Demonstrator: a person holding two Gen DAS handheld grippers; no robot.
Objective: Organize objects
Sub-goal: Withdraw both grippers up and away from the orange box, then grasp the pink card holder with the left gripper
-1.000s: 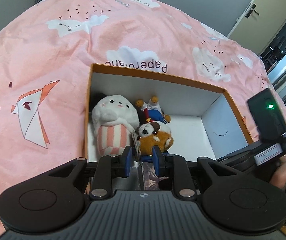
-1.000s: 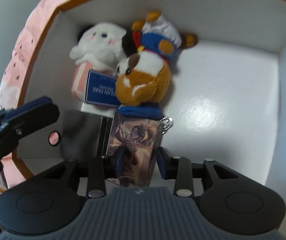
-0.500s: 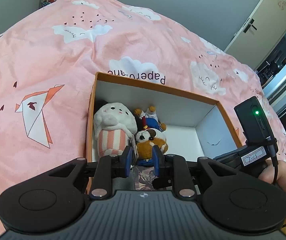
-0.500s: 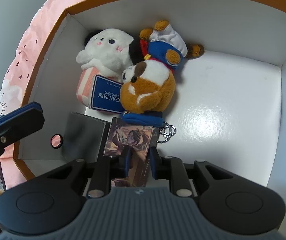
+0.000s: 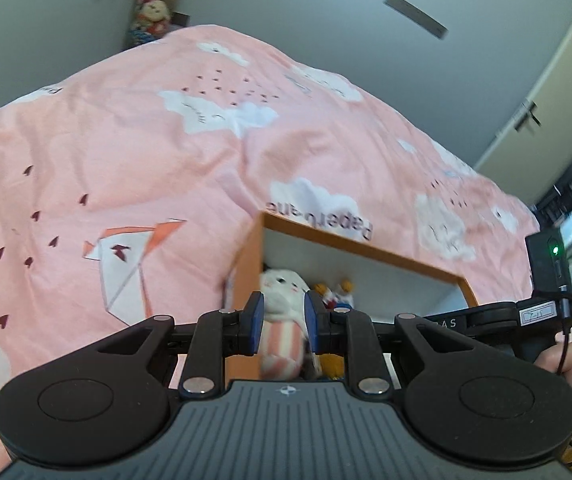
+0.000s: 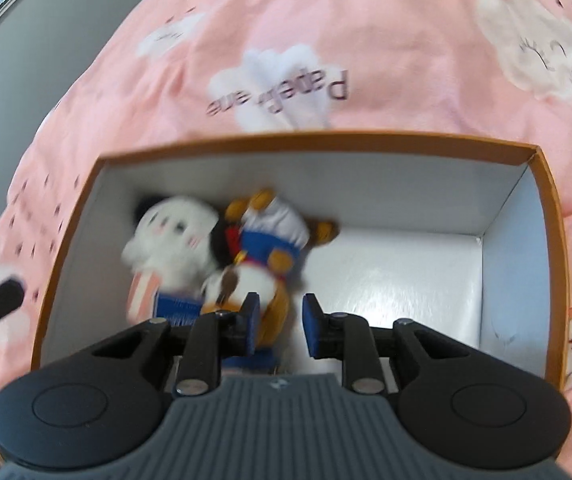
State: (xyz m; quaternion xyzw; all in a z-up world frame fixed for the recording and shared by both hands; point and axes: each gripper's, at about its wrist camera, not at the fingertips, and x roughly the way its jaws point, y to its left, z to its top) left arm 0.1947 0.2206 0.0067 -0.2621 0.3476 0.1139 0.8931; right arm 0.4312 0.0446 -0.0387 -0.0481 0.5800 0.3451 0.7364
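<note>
An orange-rimmed box point(image 6: 548, 216) sits on the bed's pink cloud-print duvet point(image 5: 126, 152), and the soft toys are already inside it, crowded into the left end: a white plush with a striped pink body point(image 6: 174, 236), and touching it a brown dog plush point(image 6: 254, 284) with a blue-and-white doll point(image 6: 274, 228) lying across the top. Packing them tight against that wall leaves the whole right half of the white floor free, I would guess for whatever comes next. The right gripper point(image 6: 280, 326) hangs over the box with nothing between its blue pads, and its jaws are opening. The left gripper point(image 5: 280, 322) hovers near the box's near-left corner, jaws a little apart and empty; the white plush only shows through the gap.
</note>
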